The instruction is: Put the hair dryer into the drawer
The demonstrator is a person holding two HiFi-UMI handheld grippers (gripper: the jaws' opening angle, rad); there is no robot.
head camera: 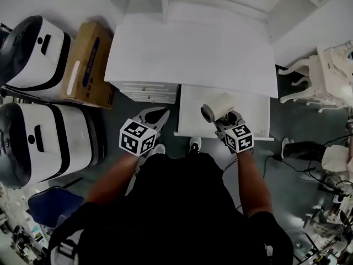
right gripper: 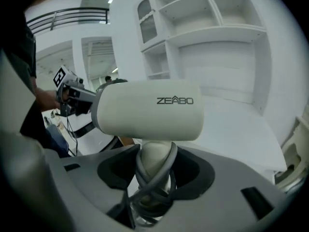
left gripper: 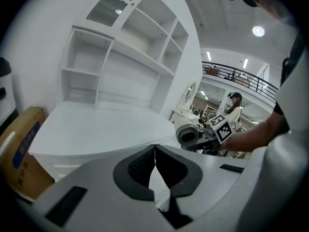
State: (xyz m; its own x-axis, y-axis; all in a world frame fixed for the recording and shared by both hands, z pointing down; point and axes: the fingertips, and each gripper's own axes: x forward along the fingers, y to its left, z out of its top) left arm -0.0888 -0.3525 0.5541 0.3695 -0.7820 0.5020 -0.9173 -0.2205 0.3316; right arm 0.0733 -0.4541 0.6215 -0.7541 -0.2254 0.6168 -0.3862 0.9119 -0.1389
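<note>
A cream hair dryer (head camera: 217,106) with its cord wound round the handle hangs over the open white drawer (head camera: 255,114) under the desk top (head camera: 193,54). My right gripper (head camera: 225,121) is shut on the dryer's handle; in the right gripper view the barrel (right gripper: 149,110) lies crosswise above the jaws of that gripper (right gripper: 154,164). My left gripper (head camera: 159,115) hovers left of the drawer, in front of the closed drawers (head camera: 150,90). Its jaws (left gripper: 155,151) are shut on nothing. The left gripper view also shows the dryer (left gripper: 188,133) off to the right.
A cardboard box (head camera: 88,65) stands left of the desk, with two white and black machines (head camera: 38,54) (head camera: 52,139) beside it. A white ornate chair (head camera: 325,76) stands at the right. White shelves (left gripper: 120,66) rise behind the desk top.
</note>
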